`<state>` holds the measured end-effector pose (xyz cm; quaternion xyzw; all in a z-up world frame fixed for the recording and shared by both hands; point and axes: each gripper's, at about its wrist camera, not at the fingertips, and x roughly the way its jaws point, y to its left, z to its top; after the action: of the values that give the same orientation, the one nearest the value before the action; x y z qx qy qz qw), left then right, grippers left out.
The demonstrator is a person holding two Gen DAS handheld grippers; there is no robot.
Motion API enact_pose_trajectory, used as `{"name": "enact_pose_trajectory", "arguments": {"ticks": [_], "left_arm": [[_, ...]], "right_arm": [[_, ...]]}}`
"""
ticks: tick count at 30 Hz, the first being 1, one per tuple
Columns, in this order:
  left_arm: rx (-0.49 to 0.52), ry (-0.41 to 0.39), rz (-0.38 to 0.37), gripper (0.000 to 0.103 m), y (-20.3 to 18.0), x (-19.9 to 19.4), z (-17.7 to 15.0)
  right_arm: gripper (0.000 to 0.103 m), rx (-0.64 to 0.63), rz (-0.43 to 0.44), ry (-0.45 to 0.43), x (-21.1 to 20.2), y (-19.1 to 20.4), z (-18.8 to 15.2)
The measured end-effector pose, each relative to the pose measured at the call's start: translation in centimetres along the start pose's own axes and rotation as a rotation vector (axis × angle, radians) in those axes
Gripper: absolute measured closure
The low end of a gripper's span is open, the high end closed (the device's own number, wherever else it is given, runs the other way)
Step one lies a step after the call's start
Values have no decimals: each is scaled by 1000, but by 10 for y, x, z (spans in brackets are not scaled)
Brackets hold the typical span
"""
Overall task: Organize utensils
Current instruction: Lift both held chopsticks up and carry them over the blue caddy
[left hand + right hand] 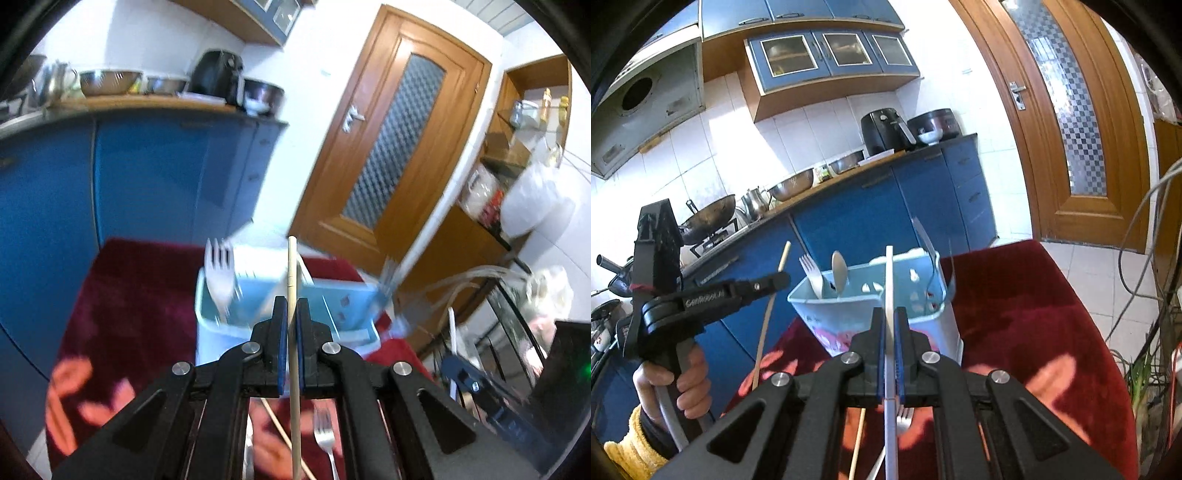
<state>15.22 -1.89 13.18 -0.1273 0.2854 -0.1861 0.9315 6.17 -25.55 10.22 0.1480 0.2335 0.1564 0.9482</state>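
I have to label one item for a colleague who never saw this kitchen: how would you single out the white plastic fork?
Find the dark red velvet cloth in front of the blue kitchen cabinets; on it stands a light blue plastic utensil holder. The white plastic fork stands tines-up in its left compartment, beside a pale spoon, the only pronged white piece there.

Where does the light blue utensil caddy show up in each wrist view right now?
Left wrist: light blue utensil caddy at centre, just beyond the closed left gripper, blurred.
Right wrist: caddy at centre, behind the right gripper.
Shared landmark: the white plastic fork standing in its left compartment.
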Motion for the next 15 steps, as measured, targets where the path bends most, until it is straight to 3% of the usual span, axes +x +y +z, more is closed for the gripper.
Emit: {"name": "enact_pose_trajectory", "arguments": {"ticks": [15], "left_arm": [[15, -285, 125, 101, 22, 22, 76]], "right_arm": [[97, -29, -37, -113, 37, 8, 40]]}}
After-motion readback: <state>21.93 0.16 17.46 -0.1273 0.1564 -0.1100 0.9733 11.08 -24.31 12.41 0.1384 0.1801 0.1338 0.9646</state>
